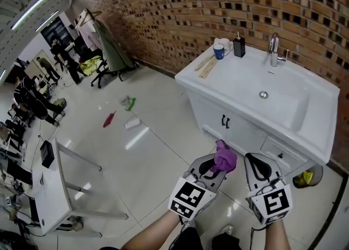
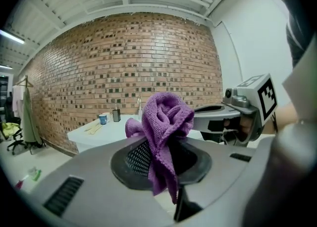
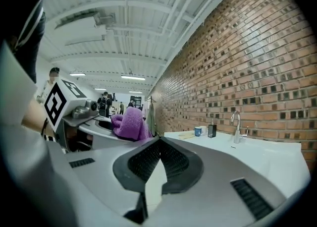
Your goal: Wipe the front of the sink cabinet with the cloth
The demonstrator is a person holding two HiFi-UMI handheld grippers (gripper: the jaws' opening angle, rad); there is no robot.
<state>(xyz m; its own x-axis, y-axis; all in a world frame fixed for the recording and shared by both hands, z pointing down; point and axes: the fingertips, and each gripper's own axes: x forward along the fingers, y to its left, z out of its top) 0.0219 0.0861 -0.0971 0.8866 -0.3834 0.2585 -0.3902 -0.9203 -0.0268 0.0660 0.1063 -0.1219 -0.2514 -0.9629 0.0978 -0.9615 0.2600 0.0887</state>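
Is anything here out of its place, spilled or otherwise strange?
Yes. A red scrap, a green scrap and a white scrap lie scattered on the floor, left of the sink cabinet. They look like dropped litter. The cloth is simply clamped in the left gripper.

Bare floor runs right up to the sink cabinet front, free to pass. A bin stands at its right end. Door handles sit mid-front.
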